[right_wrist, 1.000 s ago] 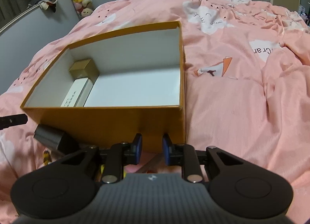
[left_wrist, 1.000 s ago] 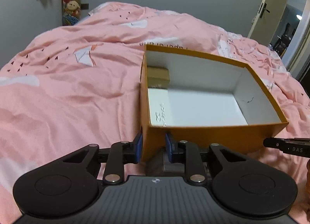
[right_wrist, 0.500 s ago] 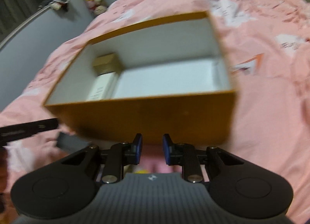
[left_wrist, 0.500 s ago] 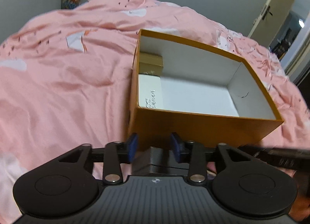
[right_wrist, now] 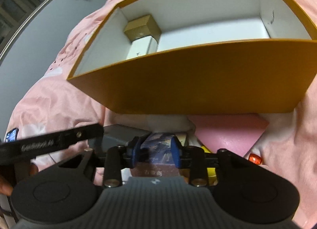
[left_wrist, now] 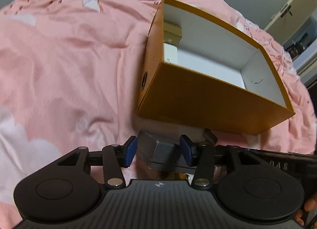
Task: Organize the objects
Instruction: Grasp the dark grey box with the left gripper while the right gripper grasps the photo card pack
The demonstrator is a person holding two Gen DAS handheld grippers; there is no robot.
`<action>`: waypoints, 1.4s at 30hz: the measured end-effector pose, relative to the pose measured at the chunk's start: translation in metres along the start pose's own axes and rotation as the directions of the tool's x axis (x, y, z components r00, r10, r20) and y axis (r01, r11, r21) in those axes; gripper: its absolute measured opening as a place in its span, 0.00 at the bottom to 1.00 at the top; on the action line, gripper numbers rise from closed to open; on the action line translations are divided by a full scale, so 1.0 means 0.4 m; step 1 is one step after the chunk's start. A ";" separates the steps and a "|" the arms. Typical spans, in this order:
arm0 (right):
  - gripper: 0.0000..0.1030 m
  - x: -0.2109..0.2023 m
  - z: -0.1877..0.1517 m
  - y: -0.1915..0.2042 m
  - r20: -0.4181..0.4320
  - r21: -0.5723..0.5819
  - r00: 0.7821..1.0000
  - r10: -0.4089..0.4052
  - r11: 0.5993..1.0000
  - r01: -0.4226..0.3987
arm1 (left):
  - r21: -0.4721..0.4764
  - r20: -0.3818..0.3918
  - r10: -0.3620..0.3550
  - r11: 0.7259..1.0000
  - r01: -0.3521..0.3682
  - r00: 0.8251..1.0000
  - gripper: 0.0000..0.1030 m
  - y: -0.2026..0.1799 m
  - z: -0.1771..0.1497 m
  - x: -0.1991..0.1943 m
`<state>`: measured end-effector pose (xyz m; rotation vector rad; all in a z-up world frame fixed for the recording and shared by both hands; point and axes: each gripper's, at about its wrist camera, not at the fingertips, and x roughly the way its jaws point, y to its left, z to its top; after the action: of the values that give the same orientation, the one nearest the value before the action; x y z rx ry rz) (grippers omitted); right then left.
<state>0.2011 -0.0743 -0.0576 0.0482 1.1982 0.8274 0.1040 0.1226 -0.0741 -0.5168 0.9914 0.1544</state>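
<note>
In the left wrist view, my left gripper (left_wrist: 158, 150) sits at the bottom centre, its jaws having just been opening; they now straddle a grey box (left_wrist: 161, 149) with a sliver of gap at each blue pad, so I judge it framed but not yet pinched. The orange box (left_wrist: 208, 98) fills the right of the frame on the pink quilt (left_wrist: 69, 60), open side up to take items; a tan carton (left_wrist: 172, 31) and a white carton (left_wrist: 170, 53) are packed into its far left corner, probably to leave the floor free. In the right wrist view, my right gripper (right_wrist: 155, 152) at lower centre has also just been opening, around a blue packet (right_wrist: 158, 144); whether the pads press it I cannot tell. A pink pad (right_wrist: 227, 132) and a red sweet (right_wrist: 255, 158) lie lower right, outside the orange box.
</note>
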 end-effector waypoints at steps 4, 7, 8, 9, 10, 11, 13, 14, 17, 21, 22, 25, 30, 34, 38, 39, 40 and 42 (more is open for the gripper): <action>0.44 0.025 0.020 -0.037 -0.104 0.076 0.995 -0.003 0.997 0.011 | -0.064 -0.026 -0.023 0.998 0.021 0.999 0.61 0.023 -0.001 0.004; 0.47 0.053 0.031 -0.076 -0.161 0.167 0.985 0.067 0.985 -0.039 | -0.176 -0.066 -0.072 0.983 0.059 0.995 0.64 0.054 0.013 0.022; 0.47 0.060 0.033 -0.084 -0.171 0.185 0.982 0.078 0.982 -0.045 | -0.190 -0.073 -0.080 0.980 0.065 0.994 0.65 0.059 0.017 0.029; 0.48 0.069 0.035 -0.092 -0.183 0.203 0.979 0.092 0.978 -0.054 | -0.197 -0.081 -0.081 0.978 0.064 0.993 0.65 0.061 0.020 0.038; 0.50 0.076 0.036 -0.097 -0.192 0.216 0.976 0.101 0.975 -0.059 | -0.206 -0.097 -0.076 0.977 0.054 0.992 0.66 0.063 0.021 0.050; 0.51 0.083 0.035 -0.103 -0.200 0.231 0.973 0.114 0.971 -0.066 | -0.221 -0.107 -0.083 0.974 0.057 0.991 0.66 0.067 0.022 0.060; 0.52 0.090 0.033 -0.110 -0.202 0.245 0.971 0.128 0.967 -0.076 | -0.273 -0.130 -0.124 0.958 0.085 0.984 0.67 0.079 0.022 0.082; 0.52 0.090 0.032 -0.110 -0.203 0.244 0.970 0.131 0.966 -0.080 | -0.290 -0.139 -0.138 0.953 0.093 0.981 0.68 0.083 0.022 0.089; 0.53 0.094 0.029 -0.109 -0.206 0.238 0.969 0.138 0.967 -0.087 | -0.309 -0.151 -0.140 0.947 0.088 0.979 0.71 0.087 0.021 0.101; 0.56 0.104 0.022 -0.105 -0.211 0.233 0.967 0.145 0.968 -0.094 | -0.352 -0.175 -0.170 0.931 0.099 0.970 0.74 0.096 0.014 0.112; 0.56 0.105 0.021 -0.103 -0.213 0.229 0.966 0.145 0.969 -0.095 | -0.367 -0.183 -0.188 0.924 0.110 0.965 0.74 0.099 0.012 0.116; 0.51 0.093 0.016 -0.100 -0.207 0.222 0.969 0.137 0.971 -0.090 | -0.417 -0.185 -0.233 0.898 0.139 0.955 0.70 0.110 0.004 0.116; 0.35 0.050 0.007 -0.119 -0.174 0.270 0.969 0.173 0.955 -0.122 | -0.384 -0.135 -0.214 0.911 0.148 0.968 0.58 0.105 0.007 0.067; 0.30 0.019 0.004 -0.130 -0.146 0.314 0.961 0.234 0.932 -0.179 | -0.288 -0.062 -0.169 0.947 0.144 0.984 0.52 0.076 0.012 0.004; 0.33 0.045 -0.003 -0.135 -0.183 0.349 0.950 0.254 0.920 -0.179 | -0.187 -0.019 -0.117 0.976 0.111 0.993 0.47 0.054 0.010 -0.036; 0.35 0.045 -0.007 -0.139 -0.195 0.360 0.949 0.248 0.918 -0.166 | -0.173 -0.013 -0.108 0.979 0.104 0.994 0.46 0.050 0.009 -0.043; 0.36 0.065 0.003 -0.136 -0.194 0.364 0.950 0.246 0.917 -0.163 | -0.166 -0.008 -0.103 0.981 0.100 0.995 0.45 0.043 0.010 -0.047; 0.39 0.085 0.004 -0.138 -0.200 0.381 0.950 0.241 0.912 -0.152 | -0.166 -0.001 -0.103 0.981 0.101 0.995 0.43 0.035 0.013 -0.049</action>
<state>0.2360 -0.0930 -0.1090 0.3860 1.5884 0.7943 0.0923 0.1394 -0.0606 -0.7205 0.9640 0.1435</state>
